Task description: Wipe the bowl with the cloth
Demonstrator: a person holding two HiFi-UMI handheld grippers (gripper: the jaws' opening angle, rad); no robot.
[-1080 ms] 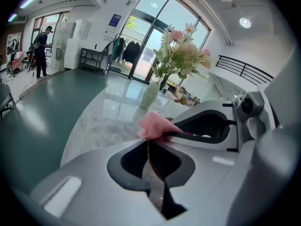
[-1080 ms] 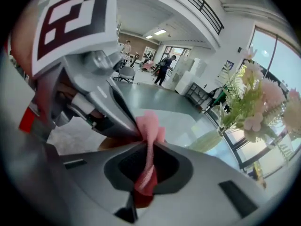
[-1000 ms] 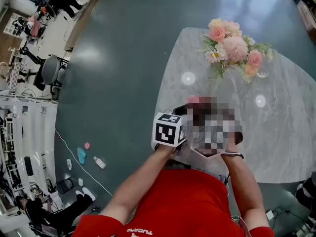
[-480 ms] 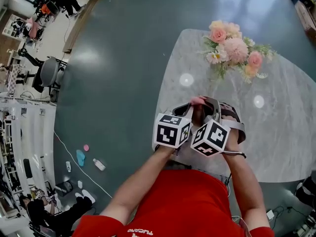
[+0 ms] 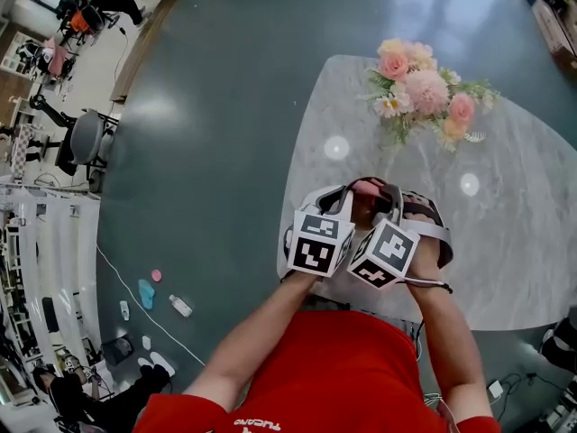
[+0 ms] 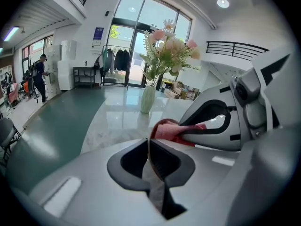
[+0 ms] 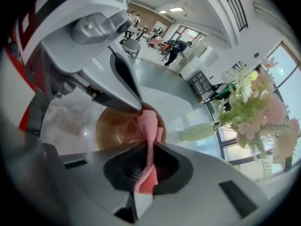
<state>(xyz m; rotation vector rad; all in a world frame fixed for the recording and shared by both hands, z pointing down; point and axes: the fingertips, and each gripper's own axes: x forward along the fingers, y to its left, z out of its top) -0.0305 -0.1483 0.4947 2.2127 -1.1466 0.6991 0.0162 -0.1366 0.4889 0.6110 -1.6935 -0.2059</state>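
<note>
A brown bowl [image 7: 110, 133] is held up over the marble table [image 5: 505, 233], close to my body. My left gripper [image 6: 149, 149] is shut on the bowl's rim [image 6: 149, 136], which I see edge-on between its jaws. My right gripper [image 7: 148, 161] is shut on a pink cloth [image 7: 149, 126]; the cloth's free end lies inside the bowl against its far wall. In the head view both grippers meet tip to tip, left gripper [image 5: 352, 207] and right gripper [image 5: 383, 201], with the cloth [image 5: 367, 187] showing pink above the dark bowl [image 5: 368, 210].
A vase of pink and cream flowers [image 5: 424, 88] stands at the table's far side, also in the left gripper view as the vase [image 6: 147, 98]. Green floor [image 5: 207, 133] lies left of the table. The table's near edge runs just under the grippers.
Both grippers stay together over the table's near edge and have drifted a little. The right gripper's marker cube has turned slightly. Both grips are unchanged.
</note>
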